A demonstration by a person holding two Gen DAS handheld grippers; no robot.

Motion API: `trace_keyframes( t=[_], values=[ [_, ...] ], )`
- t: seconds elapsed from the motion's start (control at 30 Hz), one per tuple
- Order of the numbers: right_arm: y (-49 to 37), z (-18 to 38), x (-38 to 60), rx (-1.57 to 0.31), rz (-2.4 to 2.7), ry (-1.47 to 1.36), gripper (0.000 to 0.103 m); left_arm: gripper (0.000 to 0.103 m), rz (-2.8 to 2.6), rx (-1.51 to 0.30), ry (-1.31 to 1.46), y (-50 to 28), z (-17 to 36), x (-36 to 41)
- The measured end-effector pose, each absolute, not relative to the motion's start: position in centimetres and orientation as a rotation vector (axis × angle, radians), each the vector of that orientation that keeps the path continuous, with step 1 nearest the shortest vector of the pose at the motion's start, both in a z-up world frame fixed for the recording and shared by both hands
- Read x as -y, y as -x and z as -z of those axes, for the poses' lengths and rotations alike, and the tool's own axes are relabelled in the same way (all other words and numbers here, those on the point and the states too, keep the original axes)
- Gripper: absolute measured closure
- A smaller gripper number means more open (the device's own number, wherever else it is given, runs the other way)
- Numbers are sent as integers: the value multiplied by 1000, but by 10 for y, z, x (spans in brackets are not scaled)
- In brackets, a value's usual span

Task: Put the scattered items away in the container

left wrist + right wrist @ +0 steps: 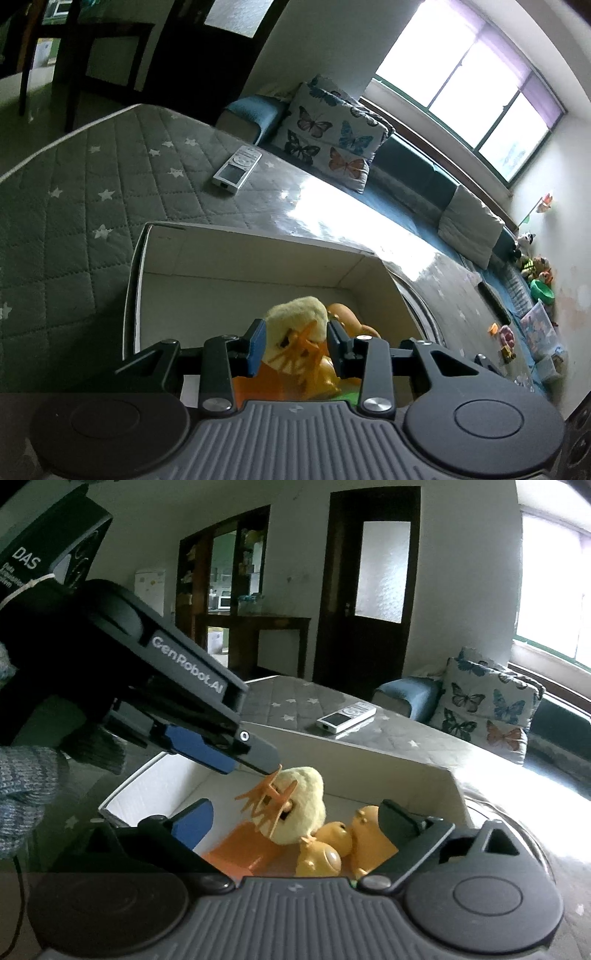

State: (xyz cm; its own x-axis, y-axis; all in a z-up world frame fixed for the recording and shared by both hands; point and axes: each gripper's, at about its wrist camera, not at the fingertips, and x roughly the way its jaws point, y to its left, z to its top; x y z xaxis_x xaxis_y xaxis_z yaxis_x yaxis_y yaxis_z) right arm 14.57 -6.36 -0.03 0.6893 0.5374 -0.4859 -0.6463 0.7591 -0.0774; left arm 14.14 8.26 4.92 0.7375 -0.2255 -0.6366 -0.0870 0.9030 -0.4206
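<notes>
Over box (155,258), left gripper (295,345) clamps plush chick (299,325); right gripper (295,823) spread

Plush chick (295,325) between tool (295,345) fingers

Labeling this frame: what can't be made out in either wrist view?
- Box floor: left wrist view, hidden by the left gripper and yellow plush chick.
- Orange toys: right wrist view, lower parts cut off by the right gripper body.
- Remote buttons: too small to read.
</notes>
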Motion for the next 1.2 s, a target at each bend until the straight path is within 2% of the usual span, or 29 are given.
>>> trace_keyframes(
  t=[0.07, 1.2],
  values=[
    [-137, -1, 70, -455, -662, 248, 0, 65, 79, -738, 428, -137, -51, -78],
    [-50, 3, 126, -462, -533, 193, 0, 64, 84, -698, 180, -52, -40, -19]
  ],
)
